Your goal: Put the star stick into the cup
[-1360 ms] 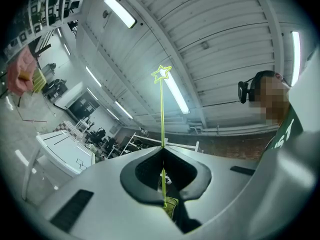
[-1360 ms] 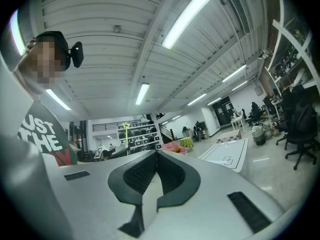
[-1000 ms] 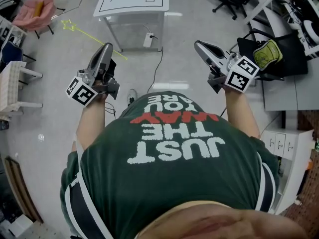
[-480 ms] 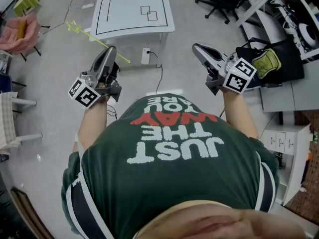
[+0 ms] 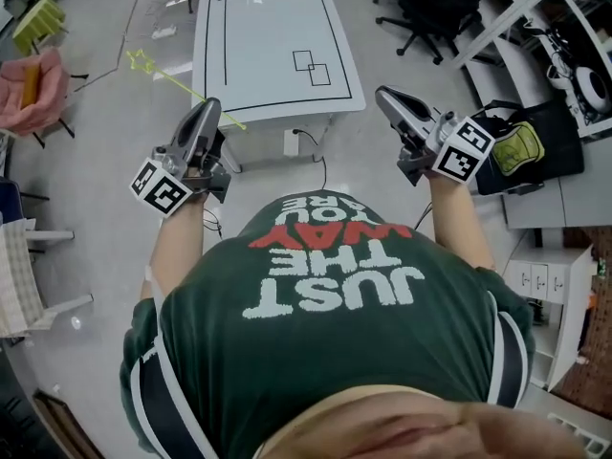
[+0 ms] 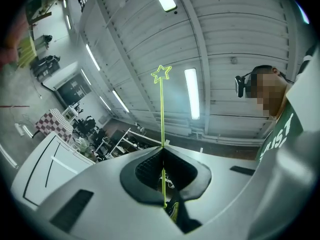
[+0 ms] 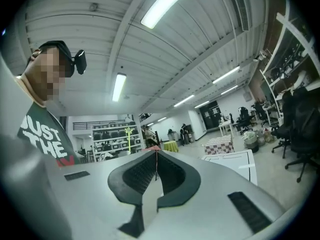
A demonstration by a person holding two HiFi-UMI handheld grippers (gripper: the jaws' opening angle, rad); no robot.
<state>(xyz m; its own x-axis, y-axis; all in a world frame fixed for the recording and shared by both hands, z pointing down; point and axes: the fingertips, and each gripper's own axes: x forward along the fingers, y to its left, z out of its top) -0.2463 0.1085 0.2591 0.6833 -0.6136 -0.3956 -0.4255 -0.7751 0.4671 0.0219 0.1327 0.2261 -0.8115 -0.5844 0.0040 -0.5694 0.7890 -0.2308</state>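
The star stick [image 6: 161, 109] is bright yellow-green. The counter [image 5: 258, 55] is white, marked with a black outlined rectangle and two small black-outlined squares. The left tool [image 5: 208, 106] and right tool [image 5: 382, 94] are grey with black ribbed pads, and each carries a cube [image 5: 161, 187] of black-and-white square markers. The shirt [image 5: 335, 352] is dark green with white and red lettering. Left of the counter is a pink cloth [image 5: 33, 89].

My lab hall: white rectangular table with black marked outlines [image 5: 268, 36]; black wheeled office chairs [image 5: 435, 3] beyond its right corner.
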